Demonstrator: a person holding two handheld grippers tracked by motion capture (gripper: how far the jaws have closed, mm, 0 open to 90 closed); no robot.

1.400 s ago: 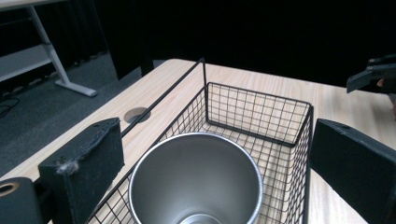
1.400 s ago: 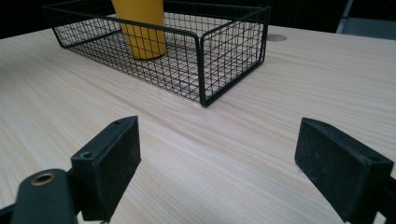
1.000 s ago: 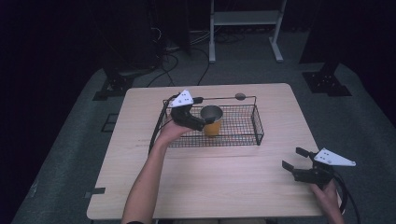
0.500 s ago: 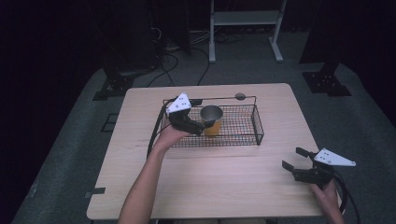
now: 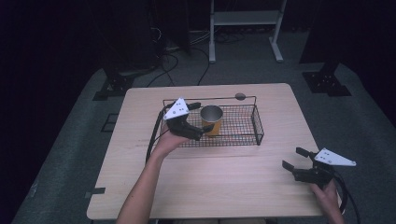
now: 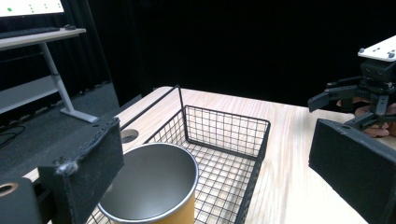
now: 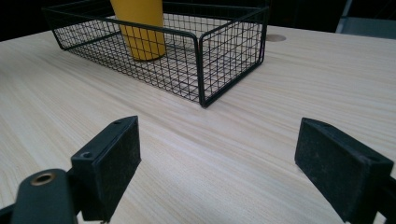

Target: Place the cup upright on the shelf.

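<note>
Your left tongs point(image 5: 196, 122) have drawn back a little from the yellow cup point(image 5: 211, 120), wide open and empty, so the cup stands released in the wire basket point(image 5: 256, 125) near the table's far edge, while your right tongs point(image 5: 295, 160) wait open and empty near the right corner.

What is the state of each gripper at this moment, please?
Left gripper: open, jaws wide at the yellow cup in the wire basket, holding nothing.
Right gripper: open, empty, above the table.
</note>
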